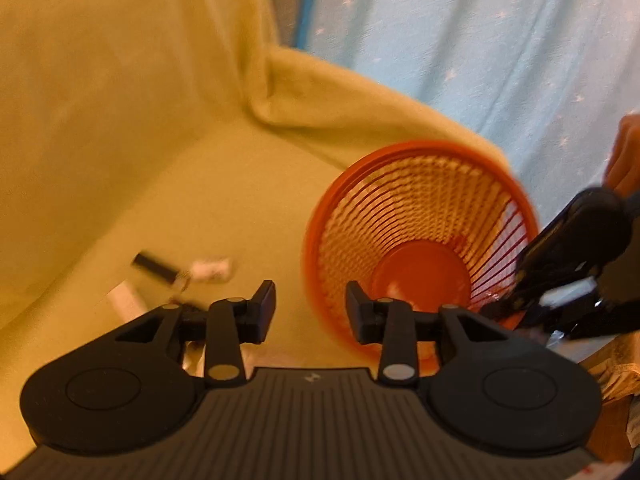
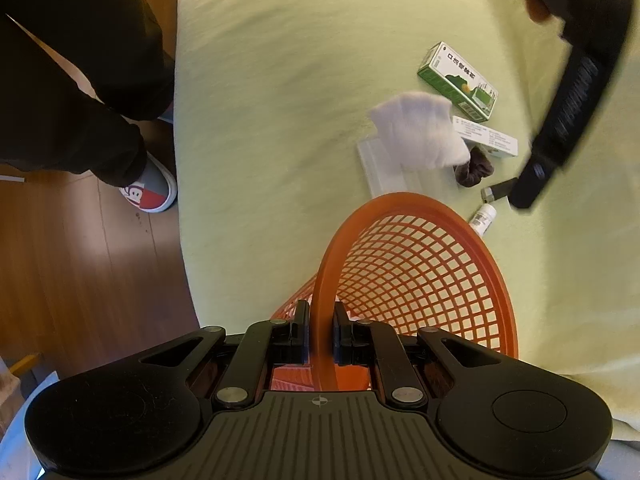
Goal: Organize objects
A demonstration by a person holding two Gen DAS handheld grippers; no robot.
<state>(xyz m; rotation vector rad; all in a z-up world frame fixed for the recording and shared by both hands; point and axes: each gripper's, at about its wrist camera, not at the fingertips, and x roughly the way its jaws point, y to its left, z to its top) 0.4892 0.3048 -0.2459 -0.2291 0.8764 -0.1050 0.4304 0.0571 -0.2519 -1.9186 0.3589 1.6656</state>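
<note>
An orange mesh basket [image 2: 416,272] lies tilted on a yellow-green blanket, its mouth facing the left wrist camera [image 1: 420,240]. My right gripper [image 2: 321,340] is shut on the basket's rim. My left gripper [image 1: 311,310] hangs open with nothing between its fingers, just left of the basket. Beyond the basket lie a green medicine box [image 2: 458,80], a white box [image 2: 486,136], a white cloth [image 2: 420,128], a clear packet [image 2: 384,168], a brown scrunchie [image 2: 474,170], a dark lighter [image 2: 500,190] and a small white bottle [image 2: 484,218].
The blanket [image 2: 280,100] covers a bed whose edge runs down the left of the right wrist view. Beside it are a wooden floor [image 2: 80,260] and a person's leg and slipper [image 2: 150,190]. A light blue sheet [image 1: 500,48] lies behind the blanket.
</note>
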